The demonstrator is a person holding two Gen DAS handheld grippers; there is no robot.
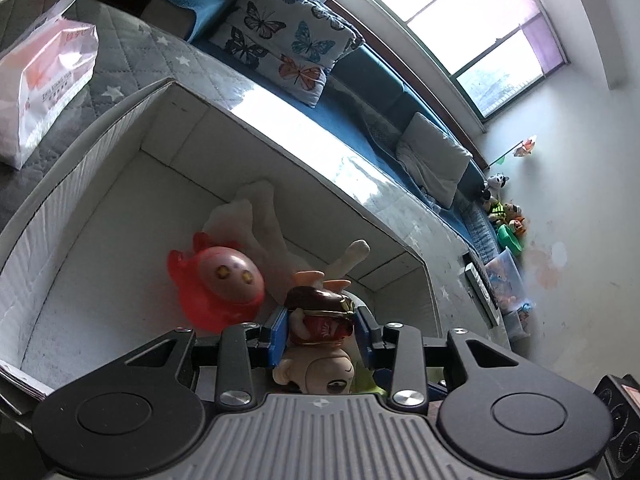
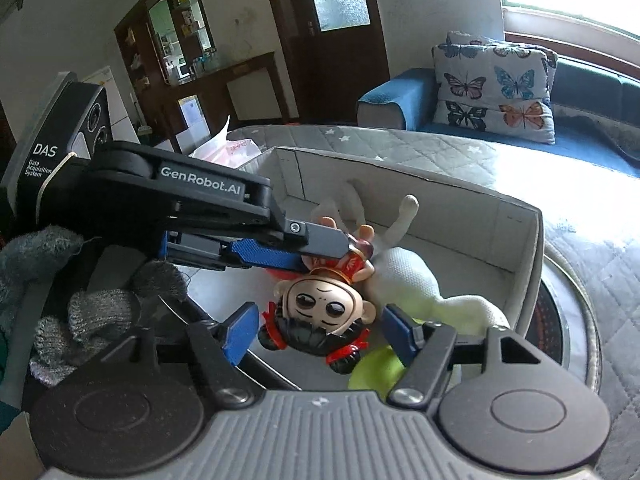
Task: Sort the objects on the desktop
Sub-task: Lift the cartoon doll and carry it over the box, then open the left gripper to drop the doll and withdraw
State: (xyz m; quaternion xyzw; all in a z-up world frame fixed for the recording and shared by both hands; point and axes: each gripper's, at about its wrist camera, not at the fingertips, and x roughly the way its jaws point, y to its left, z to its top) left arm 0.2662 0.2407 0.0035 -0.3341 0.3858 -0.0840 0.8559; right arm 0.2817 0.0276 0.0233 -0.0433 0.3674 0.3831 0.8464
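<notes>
A doll figurine (image 1: pixel 320 324) with a big pale head, black hair and red clothes hangs upside down over an open white cardboard box (image 1: pixel 120 184). My left gripper (image 1: pixel 322 326) is shut on the doll's red body; it also shows in the right wrist view (image 2: pixel 332 256). My right gripper (image 2: pixel 320 332) is open, its blue fingers on either side of the doll's head (image 2: pixel 324 304), apart from it. Inside the box lie a red translucent toy (image 1: pixel 218 284) with a pink face and a white plush toy (image 2: pixel 404 276).
The box stands on a grey quilted star-patterned cloth (image 2: pixel 420 144). A pink-and-white plastic bag (image 1: pixel 44 80) lies to the left of the box. A yellow-green object (image 2: pixel 376 368) lies under the right gripper. A blue sofa with a butterfly cushion (image 2: pixel 496 84) is behind.
</notes>
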